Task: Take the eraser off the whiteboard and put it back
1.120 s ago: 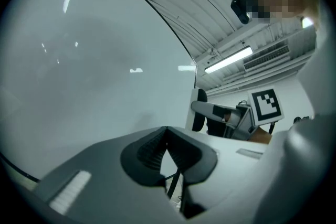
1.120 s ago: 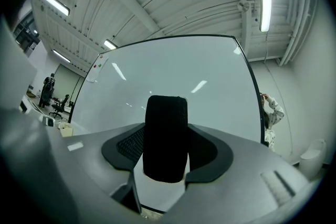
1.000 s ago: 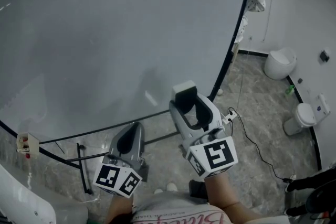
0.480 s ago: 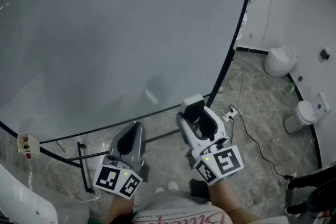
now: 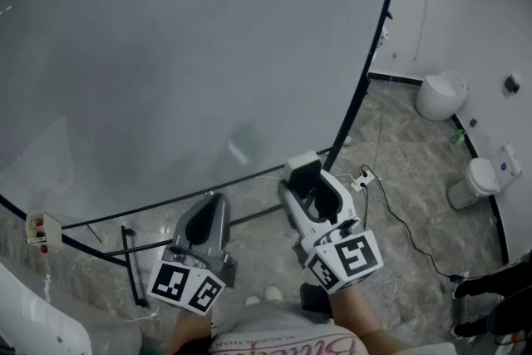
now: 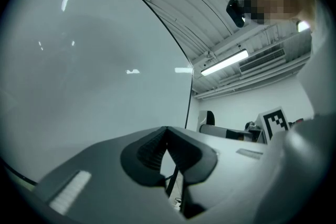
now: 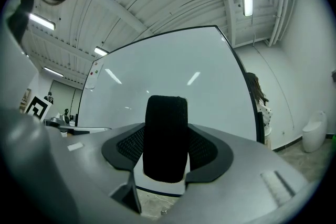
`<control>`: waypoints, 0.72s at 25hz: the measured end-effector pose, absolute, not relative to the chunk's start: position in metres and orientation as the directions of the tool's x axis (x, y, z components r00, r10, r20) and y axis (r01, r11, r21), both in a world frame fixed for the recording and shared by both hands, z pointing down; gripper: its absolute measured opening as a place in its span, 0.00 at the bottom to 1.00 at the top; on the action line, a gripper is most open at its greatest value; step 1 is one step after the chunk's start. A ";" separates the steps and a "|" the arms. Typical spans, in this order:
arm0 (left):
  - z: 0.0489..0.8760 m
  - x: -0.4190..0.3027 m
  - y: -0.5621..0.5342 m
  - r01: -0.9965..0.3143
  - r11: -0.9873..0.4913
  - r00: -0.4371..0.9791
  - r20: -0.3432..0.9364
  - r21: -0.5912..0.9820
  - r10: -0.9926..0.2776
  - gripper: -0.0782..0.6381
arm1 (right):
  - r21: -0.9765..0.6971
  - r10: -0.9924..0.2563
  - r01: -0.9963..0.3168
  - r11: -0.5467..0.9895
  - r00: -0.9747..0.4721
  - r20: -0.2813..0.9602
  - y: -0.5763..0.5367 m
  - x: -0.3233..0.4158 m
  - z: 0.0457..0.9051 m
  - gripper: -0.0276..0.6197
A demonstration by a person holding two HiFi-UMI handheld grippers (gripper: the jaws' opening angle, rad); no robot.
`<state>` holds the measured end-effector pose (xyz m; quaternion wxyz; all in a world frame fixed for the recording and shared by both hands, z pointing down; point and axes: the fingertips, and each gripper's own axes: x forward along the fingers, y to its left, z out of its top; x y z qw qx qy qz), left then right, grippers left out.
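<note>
The big whiteboard (image 5: 183,54) fills most of the view. The right gripper (image 5: 306,179) is near the whiteboard's bottom edge, its jaws wide and squeezing the black eraser (image 7: 166,136). The left gripper (image 5: 206,220) sits below the whiteboard, jaws pressed together, holding nothing.

White round container (image 5: 440,96) and black cable (image 5: 406,234) on grey marbled floor (image 5: 407,145)
</note>
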<state>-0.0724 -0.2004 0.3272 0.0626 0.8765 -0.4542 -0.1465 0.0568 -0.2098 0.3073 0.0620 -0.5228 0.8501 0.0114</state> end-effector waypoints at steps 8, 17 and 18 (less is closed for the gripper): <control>0.330 -0.073 -0.201 -0.778 -0.580 0.550 -0.184 0.241 -0.815 0.11 | -0.014 -0.879 -0.885 0.466 -0.462 -0.116 -0.216 0.050 0.303 0.40; 0.329 -0.075 -0.205 -0.778 -0.580 0.553 -0.177 0.242 -0.814 0.11 | 0.093 -0.867 -0.876 0.474 -0.482 -0.123 -0.253 0.034 0.269 0.41; 0.329 -0.076 -0.205 -0.775 -0.583 0.555 -0.176 0.244 -0.813 0.11 | 0.107 -0.868 -0.876 0.470 -0.480 -0.123 -0.258 0.030 0.265 0.41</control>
